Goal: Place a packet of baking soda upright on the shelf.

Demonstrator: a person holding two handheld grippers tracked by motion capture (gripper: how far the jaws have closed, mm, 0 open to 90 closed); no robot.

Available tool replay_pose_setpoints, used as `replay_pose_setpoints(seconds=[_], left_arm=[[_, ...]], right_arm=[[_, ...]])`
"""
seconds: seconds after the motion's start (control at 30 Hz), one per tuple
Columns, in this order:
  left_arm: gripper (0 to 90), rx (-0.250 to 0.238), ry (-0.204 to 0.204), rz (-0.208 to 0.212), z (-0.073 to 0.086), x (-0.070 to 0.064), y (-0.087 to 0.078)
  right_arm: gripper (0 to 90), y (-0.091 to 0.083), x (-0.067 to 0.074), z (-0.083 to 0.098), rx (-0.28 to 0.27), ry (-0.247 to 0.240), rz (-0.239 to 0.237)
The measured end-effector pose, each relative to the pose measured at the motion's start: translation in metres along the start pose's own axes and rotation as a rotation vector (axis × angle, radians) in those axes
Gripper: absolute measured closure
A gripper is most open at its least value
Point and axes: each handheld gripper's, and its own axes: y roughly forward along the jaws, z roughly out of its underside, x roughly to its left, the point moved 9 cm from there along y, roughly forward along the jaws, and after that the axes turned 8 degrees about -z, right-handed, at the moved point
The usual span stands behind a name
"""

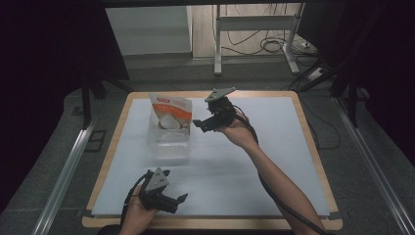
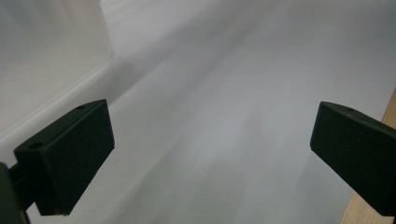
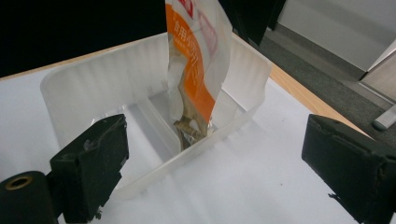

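Observation:
A clear plastic bin (image 1: 169,142) (image 3: 116,88) stands on the white mat toward the table's far left. An orange-and-white snack pouch (image 1: 170,112) (image 3: 198,70) stands upright in its far end, leaning on the wall. My right gripper (image 1: 201,124) (image 3: 212,168) hovers just right of the bin, jaws wide apart and empty, pointing at the pouch. Near the front edge, my left gripper (image 1: 182,200) (image 2: 210,163) rests low over the mat, open with nothing between its jaws.
The white mat (image 1: 274,161) covers most of the wooden table (image 1: 313,147). A metal frame leg (image 1: 218,44) and cables lie on the floor beyond the far edge. Dark surroundings flank both sides.

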Motion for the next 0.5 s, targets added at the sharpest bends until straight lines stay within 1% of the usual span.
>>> replay_pose_setpoints(seconds=[0.13, 0.33, 0.5], left_arm=[[0.0, 0.0, 0.001, 0.0, 0.0, 0.0, 0.0], [0.0, -0.002, -0.003, 0.0, 0.0, -0.001, 0.001], [0.0, 0.003, 0.005, -0.002, 0.0, 0.0, 0.001]], right_arm=[[7.4, -0.003, 0.002, 0.006, 0.001, -0.007, 0.002], [7.3, -0.006, 0.005, 0.015, 0.0, 0.006, -0.005], [7.2, -0.009, 0.006, 0.024, 0.0, 0.013, -0.011]])
